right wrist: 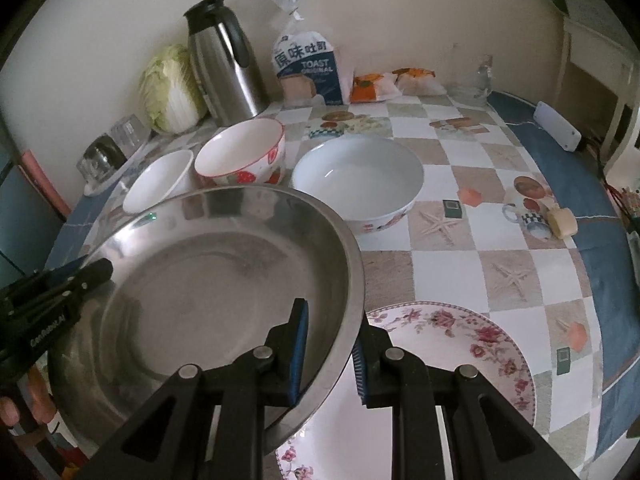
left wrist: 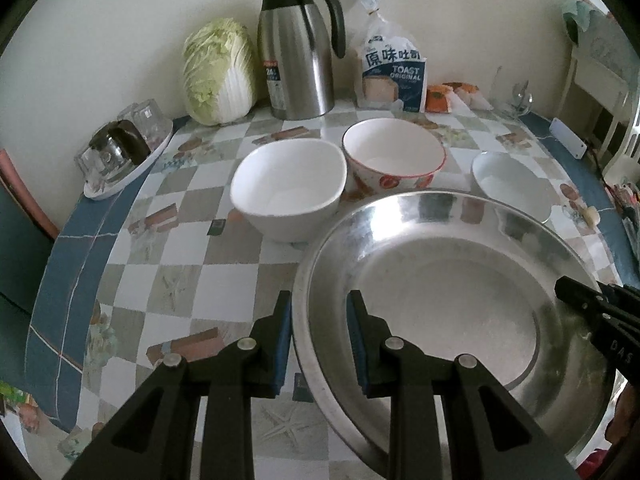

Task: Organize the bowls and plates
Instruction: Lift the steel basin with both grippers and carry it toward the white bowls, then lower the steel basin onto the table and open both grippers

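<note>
A large steel basin (left wrist: 440,280) (right wrist: 208,264) is held between both grippers above the table. My left gripper (left wrist: 320,320) straddles its left rim, one finger inside and one outside, and looks shut on it. My right gripper (right wrist: 332,336) straddles its right rim the same way. Under the basin lies a floral plate (right wrist: 472,344). Behind stand a white squarish bowl (left wrist: 288,184) (right wrist: 160,184), a bowl with red fruit print (left wrist: 394,156) (right wrist: 244,156) and a wide white bowl (right wrist: 360,176) (left wrist: 512,184).
Along the back wall stand a cabbage (left wrist: 220,72), a steel thermos jug (left wrist: 300,48), a toast bag (left wrist: 392,72) and snack packets (left wrist: 444,96). A tray of glasses (left wrist: 120,152) sits at the left edge. A white device (right wrist: 556,124) lies at the right edge.
</note>
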Motion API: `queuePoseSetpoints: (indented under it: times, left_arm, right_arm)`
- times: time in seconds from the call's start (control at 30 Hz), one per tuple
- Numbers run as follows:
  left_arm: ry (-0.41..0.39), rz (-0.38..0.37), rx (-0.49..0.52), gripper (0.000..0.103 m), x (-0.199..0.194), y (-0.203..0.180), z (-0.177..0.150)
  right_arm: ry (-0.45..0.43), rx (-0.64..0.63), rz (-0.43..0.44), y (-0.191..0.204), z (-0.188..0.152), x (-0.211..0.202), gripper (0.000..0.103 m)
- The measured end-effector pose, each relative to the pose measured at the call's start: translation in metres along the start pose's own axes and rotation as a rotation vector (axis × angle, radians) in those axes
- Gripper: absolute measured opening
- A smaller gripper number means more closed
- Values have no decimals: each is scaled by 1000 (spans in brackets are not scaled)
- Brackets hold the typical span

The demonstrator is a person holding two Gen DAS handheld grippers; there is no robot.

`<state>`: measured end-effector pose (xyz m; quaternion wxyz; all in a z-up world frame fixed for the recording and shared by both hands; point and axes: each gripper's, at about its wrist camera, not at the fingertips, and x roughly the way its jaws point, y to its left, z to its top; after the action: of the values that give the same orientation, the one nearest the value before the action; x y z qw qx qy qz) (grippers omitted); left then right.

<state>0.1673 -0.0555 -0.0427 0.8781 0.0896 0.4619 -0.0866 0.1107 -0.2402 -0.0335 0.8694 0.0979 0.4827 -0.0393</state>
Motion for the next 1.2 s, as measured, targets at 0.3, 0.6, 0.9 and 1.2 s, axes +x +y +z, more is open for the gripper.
queuePoseSetpoints:
  times: [0.3, 0.6, 0.9, 1.2]
  left_arm:
    - [18, 19, 3, 26, 6, 5, -3]
    - [37, 26, -4, 26, 12, 10, -5]
    - [38, 36, 3, 26, 18, 9, -6]
    - [42, 42, 14, 26, 25, 6, -7]
  right_arm:
    - [13, -31, -10, 9, -2, 8, 23]
    - [26, -55, -10, 16, -3, 14, 23]
    - [49, -75, -28, 18, -5, 26, 23]
    - [48, -80, -52, 18, -5, 32, 23]
